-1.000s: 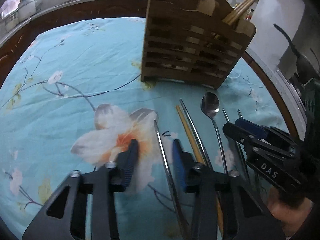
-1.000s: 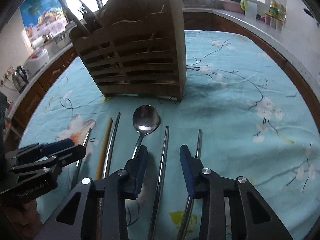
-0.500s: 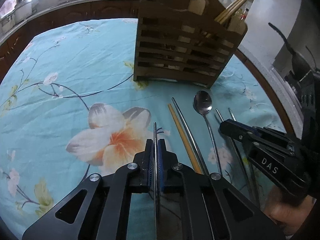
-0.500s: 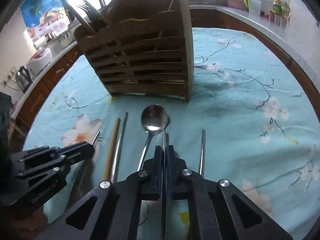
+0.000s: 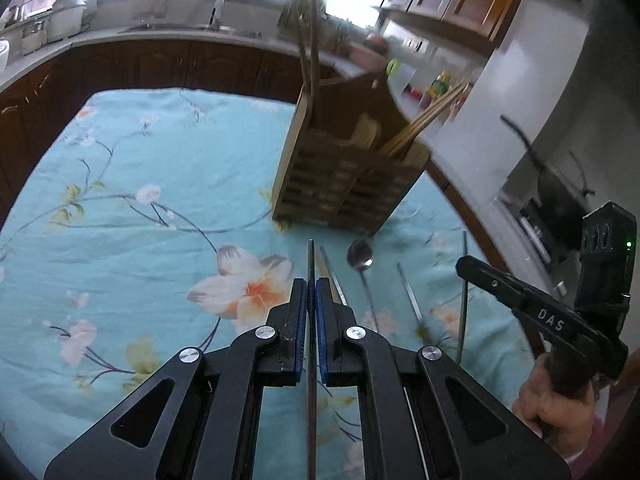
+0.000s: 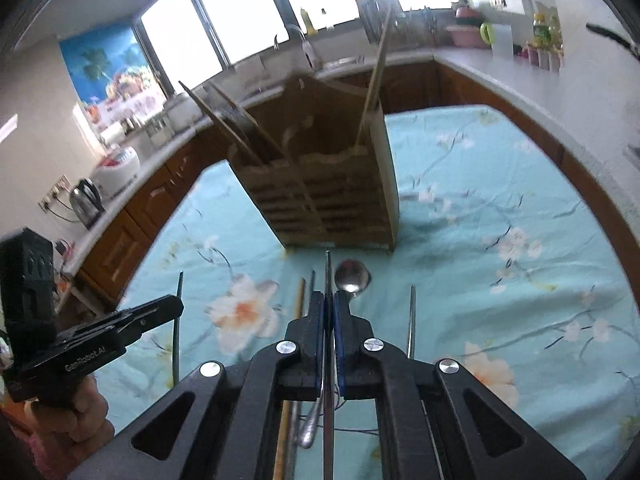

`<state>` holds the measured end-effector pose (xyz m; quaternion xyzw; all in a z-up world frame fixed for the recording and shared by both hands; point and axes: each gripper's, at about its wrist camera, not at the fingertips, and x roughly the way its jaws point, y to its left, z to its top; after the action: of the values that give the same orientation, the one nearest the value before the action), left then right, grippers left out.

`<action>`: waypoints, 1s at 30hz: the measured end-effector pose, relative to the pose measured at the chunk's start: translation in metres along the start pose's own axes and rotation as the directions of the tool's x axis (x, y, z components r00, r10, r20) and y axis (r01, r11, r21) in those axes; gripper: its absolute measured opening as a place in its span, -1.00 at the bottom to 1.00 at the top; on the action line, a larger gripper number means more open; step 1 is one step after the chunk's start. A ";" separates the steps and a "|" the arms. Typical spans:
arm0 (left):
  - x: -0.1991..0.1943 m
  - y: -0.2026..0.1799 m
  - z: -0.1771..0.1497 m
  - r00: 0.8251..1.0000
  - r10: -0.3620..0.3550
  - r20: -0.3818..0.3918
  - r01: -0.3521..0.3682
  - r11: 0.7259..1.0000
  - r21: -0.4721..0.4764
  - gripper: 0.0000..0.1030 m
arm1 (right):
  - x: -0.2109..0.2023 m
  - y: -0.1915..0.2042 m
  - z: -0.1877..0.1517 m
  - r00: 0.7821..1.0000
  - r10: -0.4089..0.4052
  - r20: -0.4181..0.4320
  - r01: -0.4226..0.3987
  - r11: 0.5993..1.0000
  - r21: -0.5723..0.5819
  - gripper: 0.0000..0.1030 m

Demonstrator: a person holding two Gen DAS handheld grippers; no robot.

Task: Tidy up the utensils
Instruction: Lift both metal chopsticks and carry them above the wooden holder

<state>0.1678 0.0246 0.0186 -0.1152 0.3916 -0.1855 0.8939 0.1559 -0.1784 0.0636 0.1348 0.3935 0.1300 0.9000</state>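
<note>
Each tool is clamped on one thin metal chopstick: the left tool on the left chopstick, the right tool on the right chopstick, both clear of the counter and aimed at the wooden holder. Risk: smooth, narrow rods may pivot or slip between the pads. A tip striking the holder's slatted front could tip it.

Two metal chopsticks are clamped, one in the left jaws, one in the right jaws. Ahead of the jaws on the desk lie one spoon, one wooden chopstick and two more metal chopsticks. One wooden utensil holder stands beyond.
</note>
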 end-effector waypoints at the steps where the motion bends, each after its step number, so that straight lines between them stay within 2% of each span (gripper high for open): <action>1: -0.006 -0.001 0.002 1.000 -0.002 0.014 0.002 1.000 0.002 -0.93 | -0.009 0.002 0.003 1.000 0.010 0.020 -0.010 1.000 -0.001 -0.91; 6: -0.040 -0.006 0.010 0.996 -0.029 0.086 0.028 0.999 0.020 -0.93 | -0.042 0.010 0.014 0.995 0.020 0.096 -0.019 1.000 -0.017 -0.91; 12: -0.058 -0.015 0.015 0.990 -0.042 0.137 0.036 0.998 0.045 -0.93 | -0.069 0.013 0.023 0.987 0.026 0.160 -0.021 0.999 -0.034 -0.91; 30: -0.072 -0.025 0.030 0.978 -0.053 0.203 0.040 0.997 0.065 -0.93 | -0.086 0.013 0.038 0.975 0.039 0.220 -0.030 0.999 -0.044 -0.91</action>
<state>0.1386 0.0340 0.0946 -0.1157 0.2890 -0.2054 0.9279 0.1258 -0.2005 0.1509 0.1370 0.2860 0.1378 0.9383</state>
